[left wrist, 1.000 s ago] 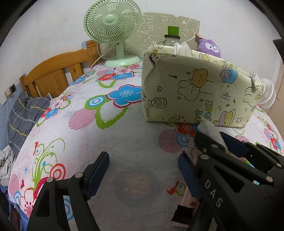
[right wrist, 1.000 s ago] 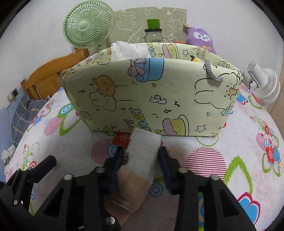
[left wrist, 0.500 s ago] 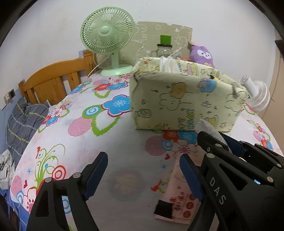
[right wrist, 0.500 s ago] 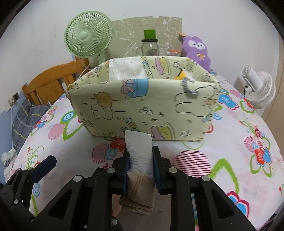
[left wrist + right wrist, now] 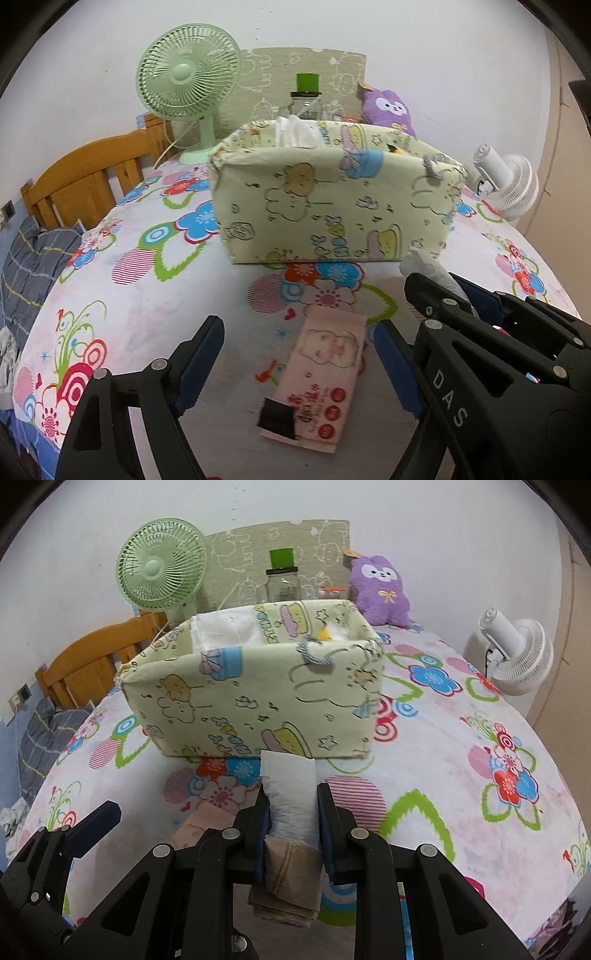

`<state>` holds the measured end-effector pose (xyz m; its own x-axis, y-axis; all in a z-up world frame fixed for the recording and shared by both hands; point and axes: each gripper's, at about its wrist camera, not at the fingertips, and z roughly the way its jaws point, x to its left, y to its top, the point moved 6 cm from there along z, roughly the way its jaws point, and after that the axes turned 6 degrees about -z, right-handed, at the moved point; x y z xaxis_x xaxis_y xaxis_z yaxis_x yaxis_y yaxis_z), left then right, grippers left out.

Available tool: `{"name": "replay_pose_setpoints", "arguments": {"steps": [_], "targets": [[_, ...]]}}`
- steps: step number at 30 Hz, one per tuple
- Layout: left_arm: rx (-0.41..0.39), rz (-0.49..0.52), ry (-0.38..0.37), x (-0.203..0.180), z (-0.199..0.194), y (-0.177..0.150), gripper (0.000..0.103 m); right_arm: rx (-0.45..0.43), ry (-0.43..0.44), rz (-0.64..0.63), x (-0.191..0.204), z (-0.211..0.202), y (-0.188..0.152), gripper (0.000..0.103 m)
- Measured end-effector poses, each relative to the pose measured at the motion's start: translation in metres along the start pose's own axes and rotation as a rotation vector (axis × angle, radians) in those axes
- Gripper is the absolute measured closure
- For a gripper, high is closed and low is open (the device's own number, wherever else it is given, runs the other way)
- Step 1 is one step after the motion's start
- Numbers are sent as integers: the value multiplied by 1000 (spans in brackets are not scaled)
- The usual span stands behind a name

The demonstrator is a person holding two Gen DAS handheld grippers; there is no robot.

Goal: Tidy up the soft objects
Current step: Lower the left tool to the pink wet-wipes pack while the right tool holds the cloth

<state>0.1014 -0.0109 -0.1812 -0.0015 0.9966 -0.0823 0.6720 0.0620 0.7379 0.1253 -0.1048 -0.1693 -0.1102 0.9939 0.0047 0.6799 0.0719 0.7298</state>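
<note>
Right tool (image 5: 291, 814) clamps a white folded pad (image 5: 291, 794), lower end hidden; left tool (image 5: 295, 354) wide over pink packet (image 5: 321, 376); fabric bin (image 5: 251, 698) hides far contents.

White letters "DAS" run along the right gripper (image 5: 439, 291), seen from the left wrist. The pink wipes pack (image 5: 321, 373) carries print too blurred to read.

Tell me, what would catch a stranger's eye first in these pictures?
Probably the pale yellow cartoon-print fabric box in the middle of the flowered bedsheet, with white soft things poking out of its top. In front of it, the right gripper pinches a white folded cloth. Behind stand a green fan and a purple plush toy.
</note>
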Motion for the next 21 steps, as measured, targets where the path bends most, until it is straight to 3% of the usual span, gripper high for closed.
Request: {"name": "replay_pose_setpoints", "arguments": {"steps": [16, 21], "targets": [[57, 10, -25, -6, 16, -15, 20, 52, -1, 10, -9, 13, -19, 77], [53, 5, -28, -3, 13, -15, 27, 50, 12, 2, -5, 14, -19, 77]]}}
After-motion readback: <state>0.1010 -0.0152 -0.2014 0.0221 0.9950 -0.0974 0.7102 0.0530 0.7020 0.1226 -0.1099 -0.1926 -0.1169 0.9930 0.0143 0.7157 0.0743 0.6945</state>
